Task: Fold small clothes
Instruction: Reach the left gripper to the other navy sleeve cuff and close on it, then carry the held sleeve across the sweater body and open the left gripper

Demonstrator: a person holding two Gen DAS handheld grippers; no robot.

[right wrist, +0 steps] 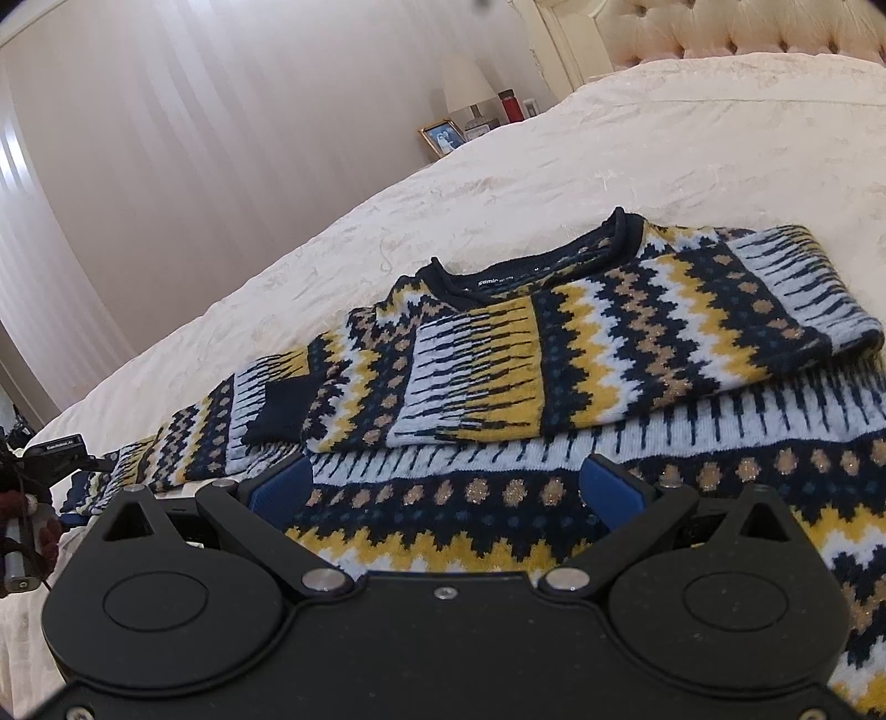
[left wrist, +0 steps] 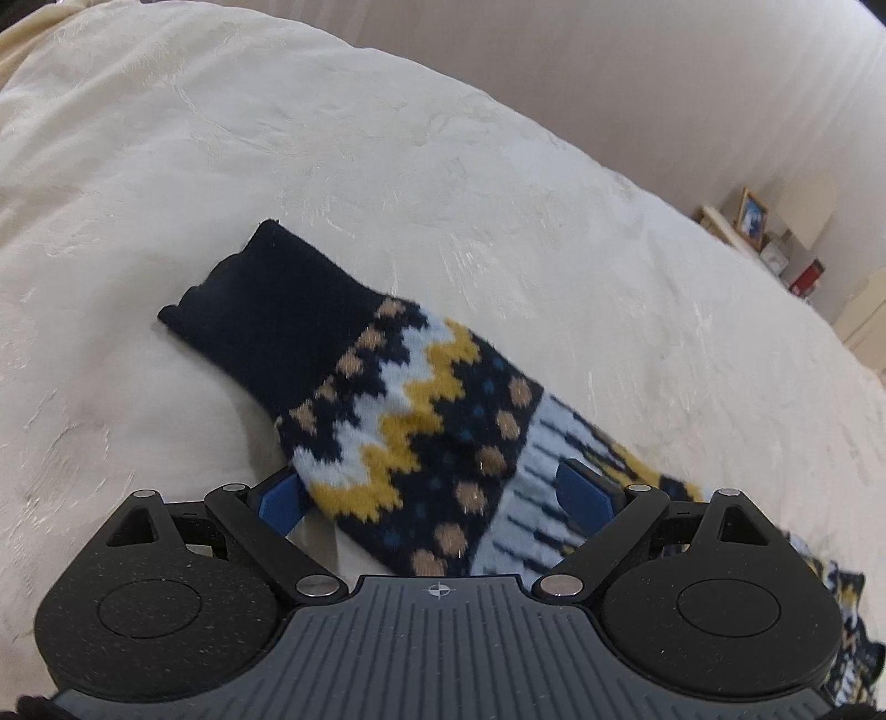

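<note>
A knitted sweater (right wrist: 609, 310) in navy, yellow and pale blue lies flat on the bed, its neckline (right wrist: 531, 266) facing away. One sleeve is folded across the chest and ends in a navy cuff (right wrist: 282, 415). The other sleeve (left wrist: 421, 399) stretches out straight, with its navy cuff (left wrist: 277, 310) resting on the cover. My left gripper (left wrist: 432, 493) is open, and this sleeve passes between its blue pads (left wrist: 282, 498). My right gripper (right wrist: 440, 490) is open low over the sweater's lower body, with nothing pinched.
The cream bedspread (left wrist: 387, 138) spreads out on all sides. A tufted headboard (right wrist: 747, 27) stands at the far end. Beside the bed a nightstand carries a lamp (right wrist: 468, 83), a photo frame (right wrist: 443, 135) and a red bottle (right wrist: 509, 105). Pale curtains (right wrist: 166, 138) hang behind.
</note>
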